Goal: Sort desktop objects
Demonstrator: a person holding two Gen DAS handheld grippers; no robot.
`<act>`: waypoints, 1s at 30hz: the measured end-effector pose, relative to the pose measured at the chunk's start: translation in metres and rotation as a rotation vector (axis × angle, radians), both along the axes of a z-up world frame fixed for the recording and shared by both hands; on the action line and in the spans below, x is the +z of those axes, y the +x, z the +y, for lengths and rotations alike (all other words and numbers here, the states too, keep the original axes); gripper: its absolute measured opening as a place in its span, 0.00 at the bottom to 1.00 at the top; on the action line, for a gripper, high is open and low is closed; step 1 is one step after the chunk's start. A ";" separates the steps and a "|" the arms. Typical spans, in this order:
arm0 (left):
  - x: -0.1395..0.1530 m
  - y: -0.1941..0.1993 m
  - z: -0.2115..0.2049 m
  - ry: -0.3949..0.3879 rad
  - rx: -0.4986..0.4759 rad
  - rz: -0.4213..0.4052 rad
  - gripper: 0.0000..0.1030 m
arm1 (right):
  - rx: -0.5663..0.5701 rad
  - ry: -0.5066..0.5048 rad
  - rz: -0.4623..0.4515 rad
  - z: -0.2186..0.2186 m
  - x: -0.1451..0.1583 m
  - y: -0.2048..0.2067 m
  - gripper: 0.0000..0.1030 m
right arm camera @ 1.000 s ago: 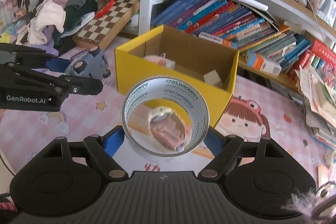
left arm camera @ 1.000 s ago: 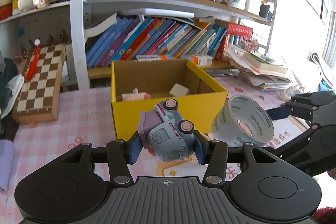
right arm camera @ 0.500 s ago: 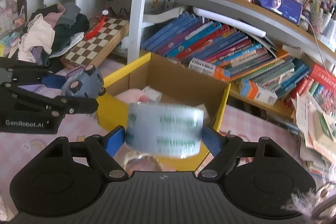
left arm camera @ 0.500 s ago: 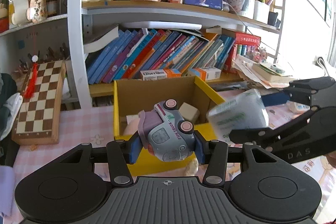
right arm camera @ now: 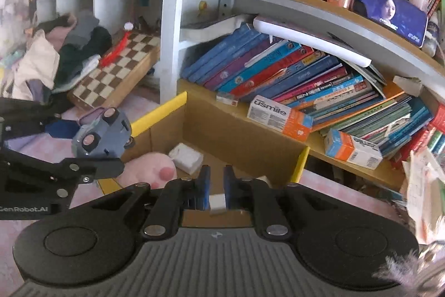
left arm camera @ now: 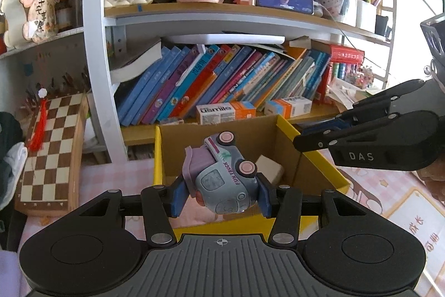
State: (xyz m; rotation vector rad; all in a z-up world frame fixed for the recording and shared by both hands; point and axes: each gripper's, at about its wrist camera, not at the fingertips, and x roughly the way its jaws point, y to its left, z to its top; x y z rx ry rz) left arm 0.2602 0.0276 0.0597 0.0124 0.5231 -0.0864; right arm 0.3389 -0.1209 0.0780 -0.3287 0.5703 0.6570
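Now the left gripper (left arm camera: 221, 192), clamped on the toy truck (left arm camera: 221, 174), hangs over the near edge of the yellow box (left arm camera: 314, 155), so it should go further forward before letting go, while the right gripper (right arm camera: 216, 183) is closed and empty.

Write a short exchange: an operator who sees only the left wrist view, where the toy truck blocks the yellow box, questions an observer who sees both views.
Operator: The toy truck in my left gripper hides the floor of the yellow box. What lies there?
Observer: A pink plush lies beside the white block.
Operator: Is the right gripper carrying anything?
Observer: Its jaws have just been closing and stand almost together. Only a small white piece shows in the gap, and I cannot tell whether it is gripped.
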 end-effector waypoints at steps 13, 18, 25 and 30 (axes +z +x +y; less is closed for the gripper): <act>-0.002 -0.011 -0.008 0.004 0.001 0.013 0.47 | -0.026 0.043 0.157 -0.044 -0.028 -0.022 0.09; -0.010 -0.030 -0.002 -0.029 0.016 0.046 0.47 | -0.085 0.034 0.248 -0.066 -0.050 -0.041 0.13; -0.023 -0.056 0.008 -0.060 0.056 0.096 0.47 | -0.140 0.052 0.322 -0.077 -0.071 -0.060 0.41; -0.030 -0.064 0.011 -0.076 0.073 0.114 0.47 | -0.108 0.042 0.353 -0.062 -0.082 -0.064 0.40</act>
